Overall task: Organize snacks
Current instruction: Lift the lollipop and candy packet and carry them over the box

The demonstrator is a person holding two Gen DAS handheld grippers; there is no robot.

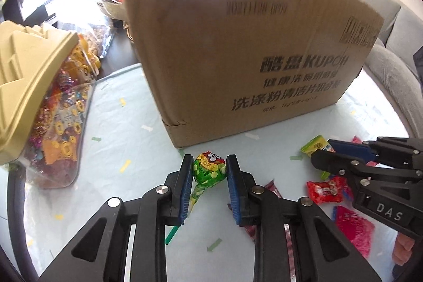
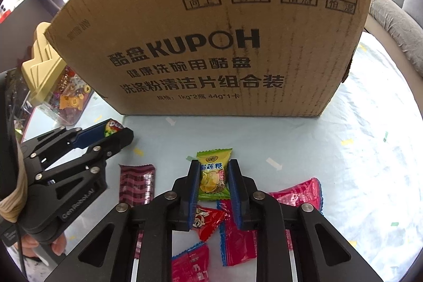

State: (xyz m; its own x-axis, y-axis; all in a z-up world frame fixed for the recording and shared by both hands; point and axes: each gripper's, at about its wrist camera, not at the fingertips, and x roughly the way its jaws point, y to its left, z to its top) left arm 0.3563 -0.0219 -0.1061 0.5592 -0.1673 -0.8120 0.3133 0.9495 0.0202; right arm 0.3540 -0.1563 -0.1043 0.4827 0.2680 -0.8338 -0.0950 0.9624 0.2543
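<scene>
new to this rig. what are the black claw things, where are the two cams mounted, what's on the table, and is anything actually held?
There is no robot arm. A person holds two handheld two-finger grippers, each with a fisheye camera looking forward along its blue-padded fingers.

The left wrist view shows the left gripper up close, with the right gripper entering from the side. Its pads close on the head of a green lollipop, whose stick trails back between the fingers.

The right wrist view shows the right gripper with its pads around a yellow-green durian candy; I cannot tell whether it is lifted or lying on the cloth.

On the pale tablecloth stand a cardboard box and a clear candy jar with a beige lid. Red and pink wrapped candies lie loose near the grippers.
</scene>
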